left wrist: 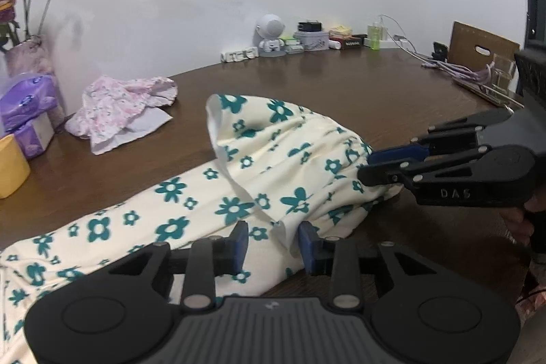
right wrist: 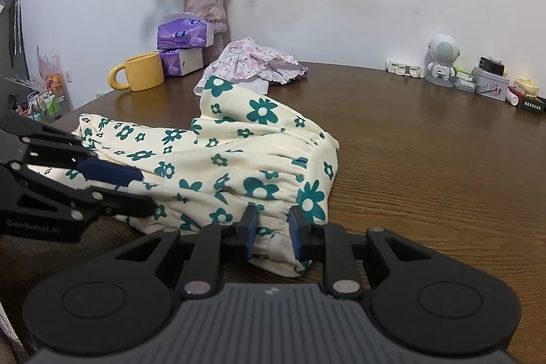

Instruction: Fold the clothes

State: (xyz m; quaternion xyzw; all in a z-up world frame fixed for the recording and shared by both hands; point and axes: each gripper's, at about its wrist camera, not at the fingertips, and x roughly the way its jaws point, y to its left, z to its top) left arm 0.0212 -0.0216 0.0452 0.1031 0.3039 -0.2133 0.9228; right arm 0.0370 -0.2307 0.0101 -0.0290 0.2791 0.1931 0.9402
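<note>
Two views show one cream garment with teal flowers (left wrist: 273, 173) lying on the brown surface (left wrist: 341, 91), partly folded. From the left wrist, the left tongs (left wrist: 273, 246) stand released, their blue pads apart on either side of a loose fold edge without pressing it; the right tongs (left wrist: 370, 168) come in from the right and pinch the gathered waistband, probably to keep that end anchored. A pink garment (left wrist: 119, 111) waits near the wall, apart from the work. From the right wrist, the right tongs (right wrist: 273, 232) are clenched on the bunched waistband hem at the garment's near corner, and the left tongs (right wrist: 145, 190) hover at the left over the cloth, slightly parted. One flap stands upright at the far side. Bare wood to the right offers room; a yellow mug (right wrist: 140, 72) and tissue packs (right wrist: 184, 34) crowd the far left.
</note>
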